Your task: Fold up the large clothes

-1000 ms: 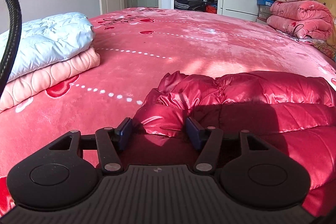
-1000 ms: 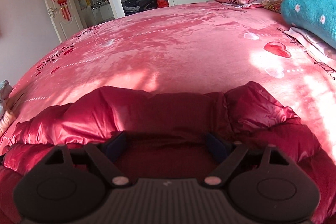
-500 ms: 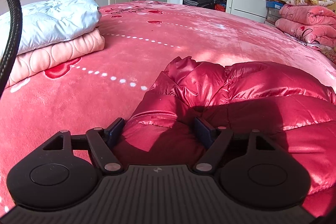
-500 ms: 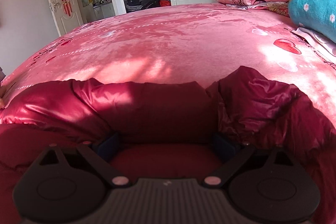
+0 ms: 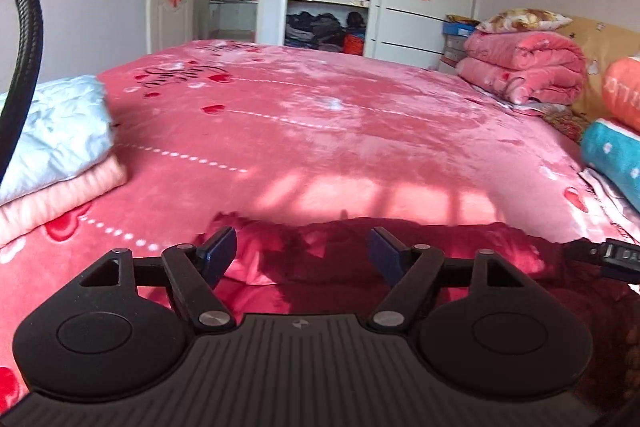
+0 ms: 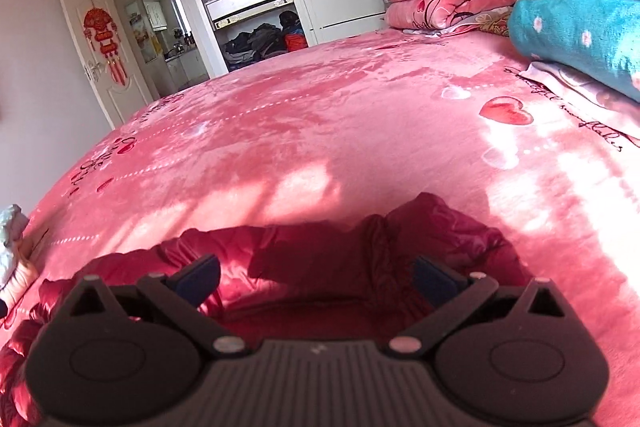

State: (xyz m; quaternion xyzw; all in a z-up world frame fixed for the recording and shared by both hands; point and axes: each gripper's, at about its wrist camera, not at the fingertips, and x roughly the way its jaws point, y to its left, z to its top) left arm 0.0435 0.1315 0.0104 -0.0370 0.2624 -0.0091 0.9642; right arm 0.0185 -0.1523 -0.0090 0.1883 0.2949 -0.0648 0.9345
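Lying bunched on the pink bed cover (image 5: 320,131), the red padded jacket (image 6: 320,259) sits under both tongs, left gripper (image 5: 302,253) and right gripper (image 6: 316,277) spread wide and pinching nothing, probably to allow a new grasp.

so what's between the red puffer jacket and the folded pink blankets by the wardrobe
Only bare pink bedspread separates the red puffer jacket from the folded pink blankets; the left wrist view shows it best.
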